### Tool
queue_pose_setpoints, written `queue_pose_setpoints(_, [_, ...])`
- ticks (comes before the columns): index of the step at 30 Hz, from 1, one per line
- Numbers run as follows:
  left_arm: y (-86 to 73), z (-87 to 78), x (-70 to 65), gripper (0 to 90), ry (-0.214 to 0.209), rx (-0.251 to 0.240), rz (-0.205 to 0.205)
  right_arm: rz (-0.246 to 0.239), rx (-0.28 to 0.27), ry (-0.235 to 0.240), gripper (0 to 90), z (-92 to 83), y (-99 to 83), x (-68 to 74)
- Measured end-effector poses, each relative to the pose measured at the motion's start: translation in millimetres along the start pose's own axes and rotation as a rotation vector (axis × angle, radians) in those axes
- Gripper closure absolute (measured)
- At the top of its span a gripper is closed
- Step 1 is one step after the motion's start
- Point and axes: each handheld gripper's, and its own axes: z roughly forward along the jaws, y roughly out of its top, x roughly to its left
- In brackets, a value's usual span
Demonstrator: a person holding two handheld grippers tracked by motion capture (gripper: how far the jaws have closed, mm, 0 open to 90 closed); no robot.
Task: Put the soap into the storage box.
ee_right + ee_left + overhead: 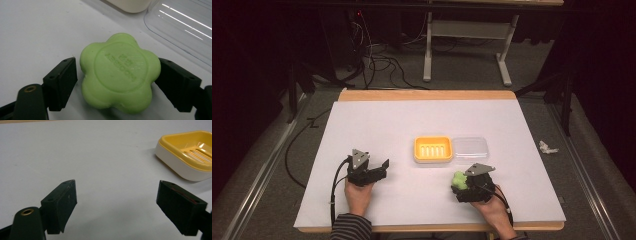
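White table [377, 130] under 2 hand-held grippers. Ahead of both, yellow soap dish [433, 149] with clear lid [470, 147] touching its far side. Left gripper [117, 205]: jaws spread wide, nothing between, dish ahead to its right. Right gripper [116, 82]: jaws around green flower-shaped soap [120, 72], right jaw touching, left jaw just beside; firm grasp cannot be told.

Black claws [384, 166], grey triangular plates, possibly striped sleeve [351, 227].
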Motion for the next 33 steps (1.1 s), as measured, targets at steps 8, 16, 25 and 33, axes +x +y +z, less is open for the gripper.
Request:
queue_pose_setpoints(8, [0.1, 0.1, 0.1, 17.3, -0.001, 0.002, -0.002, -0.003, 0.009, -0.004, 25.0, 2.8, 0.3, -1.5])
queue_pose_setpoints(16, [-0.1, -0.6, 0.1, 17.3, -0.004, 0.002, 0.007, -0.008, 0.015, 0.015, 25.6, 1.5, 0.5, -3.8])
queue_pose_setpoints(25, [-0.5, -0.1, -0.5, 17.6, 0.000, -0.001, 0.007, -0.044, -0.012, 0.022, 25.9, -6.6, -3.3, -4.9])
queue_pose_setpoints(33, [-0.6, -0.2, -0.8, 17.9, 0.001, -0.004, 0.006, -0.014, -0.055, 0.087, 26.1, -15.2, -0.1, -8.5])
